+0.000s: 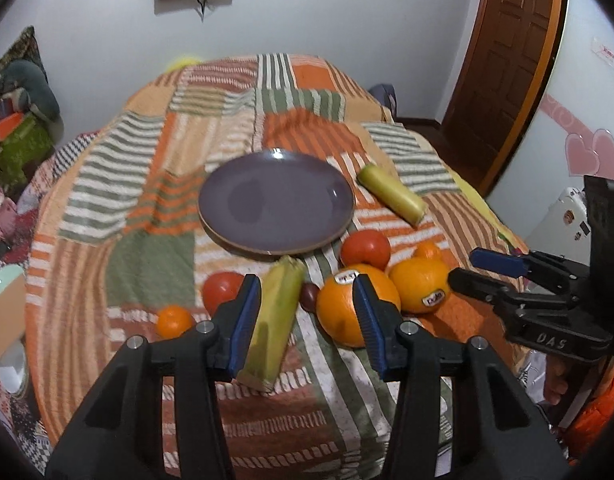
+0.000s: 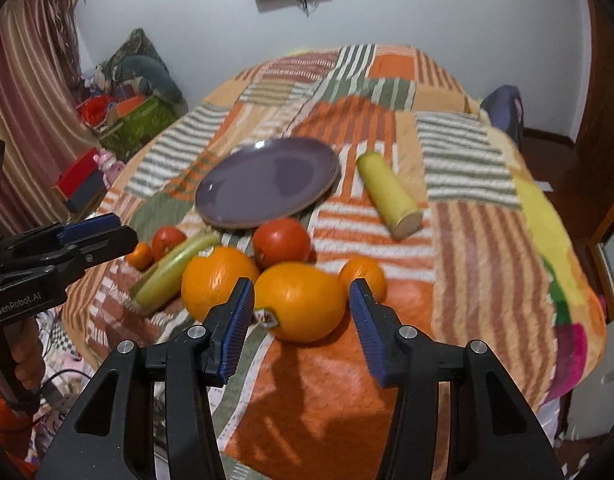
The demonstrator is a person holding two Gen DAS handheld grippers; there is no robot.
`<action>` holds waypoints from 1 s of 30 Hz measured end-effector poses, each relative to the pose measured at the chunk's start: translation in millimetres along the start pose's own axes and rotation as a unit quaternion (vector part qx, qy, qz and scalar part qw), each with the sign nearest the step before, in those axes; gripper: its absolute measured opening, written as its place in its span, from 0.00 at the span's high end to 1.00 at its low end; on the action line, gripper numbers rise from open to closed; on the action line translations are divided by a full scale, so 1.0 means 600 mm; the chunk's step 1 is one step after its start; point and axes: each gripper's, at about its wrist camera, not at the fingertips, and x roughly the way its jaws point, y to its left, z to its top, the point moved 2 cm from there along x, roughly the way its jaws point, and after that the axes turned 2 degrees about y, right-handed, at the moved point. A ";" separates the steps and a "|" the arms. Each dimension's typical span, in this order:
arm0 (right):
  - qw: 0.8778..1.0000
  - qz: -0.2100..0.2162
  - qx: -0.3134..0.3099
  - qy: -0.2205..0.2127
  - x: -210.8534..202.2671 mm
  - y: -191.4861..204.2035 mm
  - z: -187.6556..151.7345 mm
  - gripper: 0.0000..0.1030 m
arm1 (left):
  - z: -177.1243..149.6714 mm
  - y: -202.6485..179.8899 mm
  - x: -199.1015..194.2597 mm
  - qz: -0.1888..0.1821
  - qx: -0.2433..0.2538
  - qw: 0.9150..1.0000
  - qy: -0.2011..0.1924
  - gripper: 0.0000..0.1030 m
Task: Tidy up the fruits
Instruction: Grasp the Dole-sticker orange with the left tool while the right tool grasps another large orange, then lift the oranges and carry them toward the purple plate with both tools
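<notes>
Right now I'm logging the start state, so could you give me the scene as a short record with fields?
surface: patchwork blanket
plate: purple plate, nothing on it
big oranges: two, side by side
small oranges: two
tomatoes: two
left gripper: open, holding nothing
right gripper: open, holding nothing

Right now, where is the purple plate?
The purple plate sits mid-blanket in both views, beyond the fruit pile, with a tomato near its front right edge and nothing on it.
</notes>
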 end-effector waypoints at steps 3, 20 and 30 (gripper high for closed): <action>1.000 0.007 -0.002 0.016 0.014 0.003 -0.006 0.55 | -0.005 -0.001 0.015 -0.012 -0.005 1.000 0.018 0.53; 0.998 0.025 0.013 0.054 0.071 -0.011 -0.012 0.38 | -0.019 -0.022 0.064 -0.034 0.009 0.997 0.067 0.48; 0.999 0.022 0.014 0.030 0.027 -0.026 -0.008 0.40 | -0.012 -0.049 0.089 -0.046 0.020 0.995 0.083 0.48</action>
